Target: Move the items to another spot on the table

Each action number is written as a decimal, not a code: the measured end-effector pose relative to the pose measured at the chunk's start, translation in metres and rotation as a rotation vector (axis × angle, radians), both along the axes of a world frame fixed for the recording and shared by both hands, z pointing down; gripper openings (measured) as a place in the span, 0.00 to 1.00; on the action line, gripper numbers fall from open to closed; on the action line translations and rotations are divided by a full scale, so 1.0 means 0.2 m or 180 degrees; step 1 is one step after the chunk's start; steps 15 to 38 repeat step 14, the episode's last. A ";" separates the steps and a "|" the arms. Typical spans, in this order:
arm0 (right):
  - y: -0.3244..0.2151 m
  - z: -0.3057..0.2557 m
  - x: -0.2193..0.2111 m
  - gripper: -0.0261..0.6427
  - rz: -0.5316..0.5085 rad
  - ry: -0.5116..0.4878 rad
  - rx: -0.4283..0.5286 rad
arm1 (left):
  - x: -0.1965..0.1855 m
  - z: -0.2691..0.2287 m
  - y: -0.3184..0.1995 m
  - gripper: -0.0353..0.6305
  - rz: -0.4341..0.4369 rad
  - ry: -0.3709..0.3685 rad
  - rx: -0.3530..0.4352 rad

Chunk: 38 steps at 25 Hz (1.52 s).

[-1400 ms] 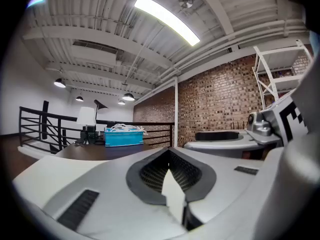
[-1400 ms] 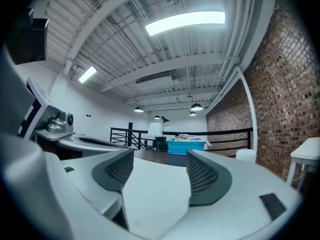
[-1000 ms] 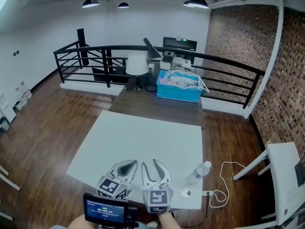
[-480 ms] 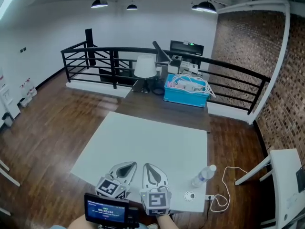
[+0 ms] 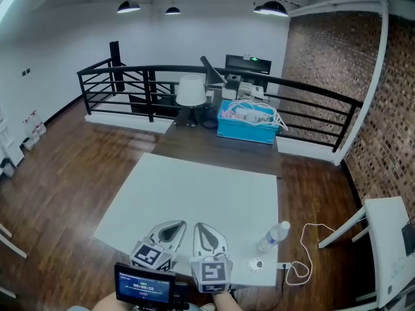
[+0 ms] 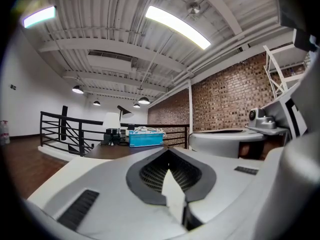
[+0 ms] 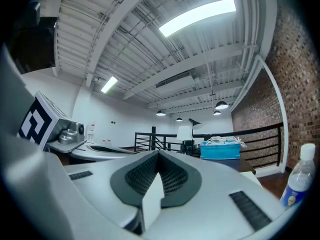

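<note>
A clear water bottle with a white cap lies tilted on the white table near its front right corner. It also shows at the right edge of the right gripper view, as the bottle. A small round white item sits just in front of it. My left gripper and right gripper hover side by side over the table's front edge, left of the bottle. Both are shut with nothing between the jaws. The closed tips show in the left gripper view and the right gripper view.
A white cable loops off the table's front right corner. Beyond the white table stands a dark table with a blue box of cables and a white lamp. A black railing runs behind.
The right gripper's jaws have closed from a spread stance to shut. The head camera has shifted a little; both grippers stay at the front edge.
</note>
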State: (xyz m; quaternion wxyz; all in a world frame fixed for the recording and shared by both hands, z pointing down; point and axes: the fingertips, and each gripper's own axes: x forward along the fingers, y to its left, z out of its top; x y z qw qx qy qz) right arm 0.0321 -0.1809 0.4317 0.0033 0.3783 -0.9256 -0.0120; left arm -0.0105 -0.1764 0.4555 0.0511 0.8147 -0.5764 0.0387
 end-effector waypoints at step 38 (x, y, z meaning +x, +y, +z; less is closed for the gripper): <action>-0.02 0.03 0.03 0.04 0.0016 -0.0001 0.0021 | 0.03 0.02 -0.01 0.07 0.0007 0.0030 -0.0036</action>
